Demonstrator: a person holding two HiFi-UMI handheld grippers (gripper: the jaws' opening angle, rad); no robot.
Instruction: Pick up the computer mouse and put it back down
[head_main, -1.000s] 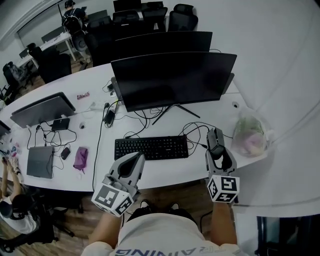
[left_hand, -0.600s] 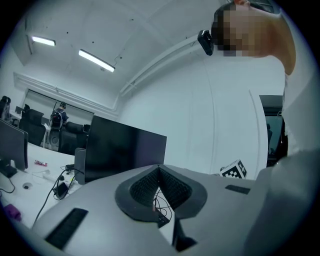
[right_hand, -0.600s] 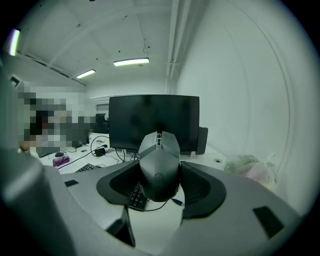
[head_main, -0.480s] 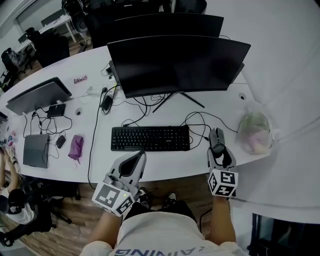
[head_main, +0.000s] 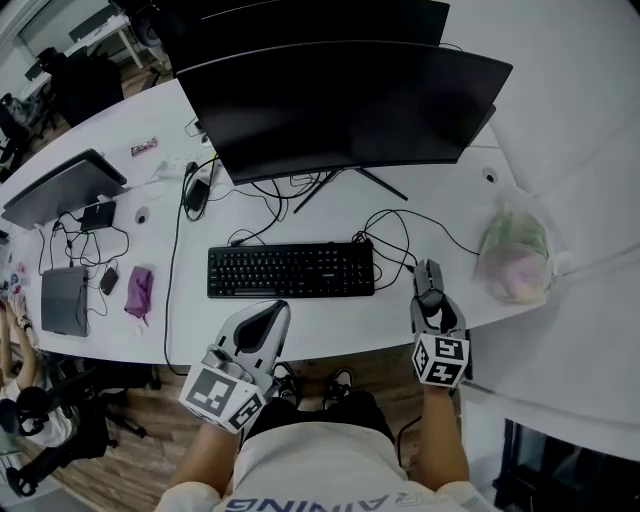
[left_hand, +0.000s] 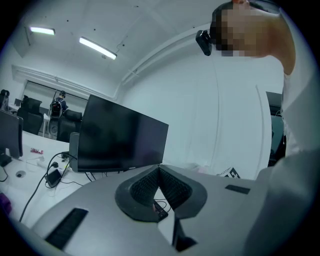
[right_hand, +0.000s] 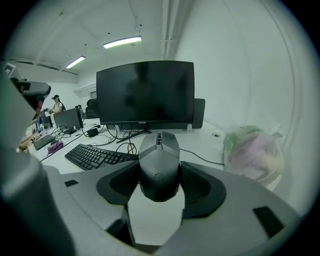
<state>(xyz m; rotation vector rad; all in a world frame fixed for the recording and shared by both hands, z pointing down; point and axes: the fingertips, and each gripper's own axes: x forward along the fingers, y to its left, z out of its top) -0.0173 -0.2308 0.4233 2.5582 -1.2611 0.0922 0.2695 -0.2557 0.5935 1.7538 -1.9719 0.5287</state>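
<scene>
- The left hand-held gripper (head_main: 268, 318) hangs at the front edge of the counter (head_main: 340, 325). Its jaws are pressed together with nothing between them, and it has no part in this.
- The right hand-held gripper (head_main: 434, 300) is clamped on the mouse (right_hand: 159, 150), with pads on both flanks of its rear half and the nose poking out ahead.
- The mouse is right by the front edge, to the right of the keyboard (head_main: 290, 270). I cannot tell whether it is raised off the surface.
- With so little counter beneath it, a release made too near the person could tip the mouse off the edge.
- The pads bear on smooth curved sides, so a slack squeeze could let the nose droop or slide out.
- A cable (head_main: 404, 262) loops just beyond. If it is the mouse's, a high lift could pull it taut.
- The bag (head_main: 515, 258) lies to the right, near enough to brush on a sideways swing.
- The monitor (head_main: 340, 100) stands well behind, out of harm's way.
</scene>
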